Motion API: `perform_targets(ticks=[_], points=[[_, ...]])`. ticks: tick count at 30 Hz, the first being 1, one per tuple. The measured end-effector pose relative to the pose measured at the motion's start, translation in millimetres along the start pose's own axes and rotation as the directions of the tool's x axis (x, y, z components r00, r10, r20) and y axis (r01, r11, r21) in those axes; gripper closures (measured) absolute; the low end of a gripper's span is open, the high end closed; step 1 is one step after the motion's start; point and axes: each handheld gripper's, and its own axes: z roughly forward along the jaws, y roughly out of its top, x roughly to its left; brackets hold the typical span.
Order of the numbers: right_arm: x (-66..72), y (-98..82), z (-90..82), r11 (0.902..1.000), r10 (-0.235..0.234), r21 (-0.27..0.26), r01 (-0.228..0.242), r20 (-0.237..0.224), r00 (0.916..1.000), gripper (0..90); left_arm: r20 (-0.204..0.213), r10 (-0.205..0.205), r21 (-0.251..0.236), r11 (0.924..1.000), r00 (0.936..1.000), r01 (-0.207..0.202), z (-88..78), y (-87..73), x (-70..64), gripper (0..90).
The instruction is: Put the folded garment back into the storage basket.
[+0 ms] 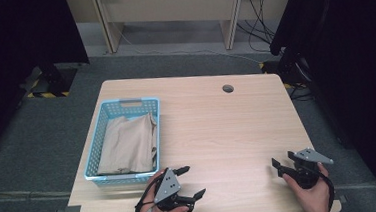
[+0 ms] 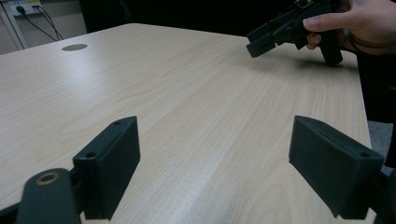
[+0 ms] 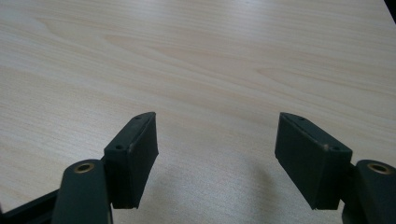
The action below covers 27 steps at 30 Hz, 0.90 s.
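A: Where are our grippers?
B: The left gripper (image 1: 190,182) sits just beside the blue basket (image 1: 94,142), jaws spread, holding nothing. The right gripper (image 1: 279,169) is well apart from the basket, jaws spread too.
A: And the brown cloth (image 1: 128,142)?
B: Inside the basket.

In the high view, the person's forearms are cut off at six o'clock. The basket's (image 1: 149,119) walls hide the edges of the folded tan cloth (image 1: 128,142). The black curtains (image 1: 15,33) at ten and two o'clock are too dark to read.
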Motion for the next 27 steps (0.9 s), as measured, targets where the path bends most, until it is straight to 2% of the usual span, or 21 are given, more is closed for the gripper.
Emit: perform_targets(ticks=[10, 17, 27], points=[[-0.4, 0.7, 0.4, 0.9999, -0.002, -0.010, 0.002, 0.011, 0.9999, 30.8, -0.002, 0.000, 0.001, 1.0000, 1.0000, 0.000, 0.1, 0.0, -0.1, 16.1], [-1.1, 0.6, 0.5, 0.9999, 0.008, -0.011, -0.007, 0.022, 0.9997, 30.5, -0.017, 0.000, -0.005, 1.0000, 0.9999, 0.000, -0.4, -0.3, -1.1, 16.5], [1.3, 0.1, -0.3, 0.9996, -0.016, -0.023, 0.016, 0.026, 0.9995, 27.1, -0.034, 0.002, -0.007, 1.0000, 0.9994, -0.003, -0.5, -0.4, -2.2, 16.9]])
